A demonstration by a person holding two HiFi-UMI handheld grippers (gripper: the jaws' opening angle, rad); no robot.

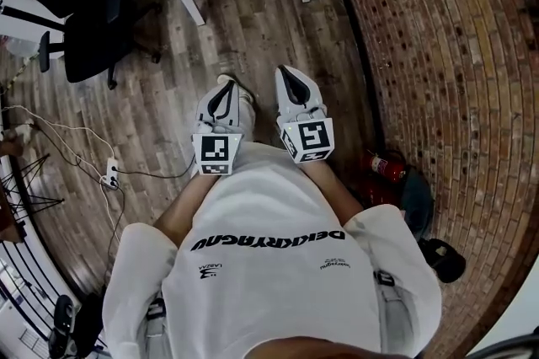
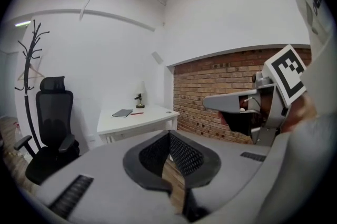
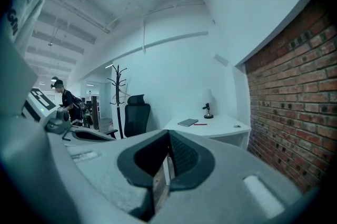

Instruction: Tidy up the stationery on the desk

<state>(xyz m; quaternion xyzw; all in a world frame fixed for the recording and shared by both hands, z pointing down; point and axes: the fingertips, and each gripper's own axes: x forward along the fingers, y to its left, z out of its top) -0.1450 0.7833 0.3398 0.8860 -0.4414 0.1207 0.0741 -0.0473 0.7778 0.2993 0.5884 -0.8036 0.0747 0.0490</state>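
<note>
We hold our left gripper [image 1: 224,88] and right gripper [image 1: 290,77] side by side before us, each with its jaws closed together and empty. Well ahead, the white desk [image 2: 158,114] by the brick wall [image 2: 210,97] carries a dark notebook [image 2: 122,113], a red pen [image 2: 137,112] just beside it.

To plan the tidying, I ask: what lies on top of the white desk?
A dark notebook, a red pen beside it, a small lamp behind them and a small round thing near the edge. Anything under the notebook is covered.
</note>
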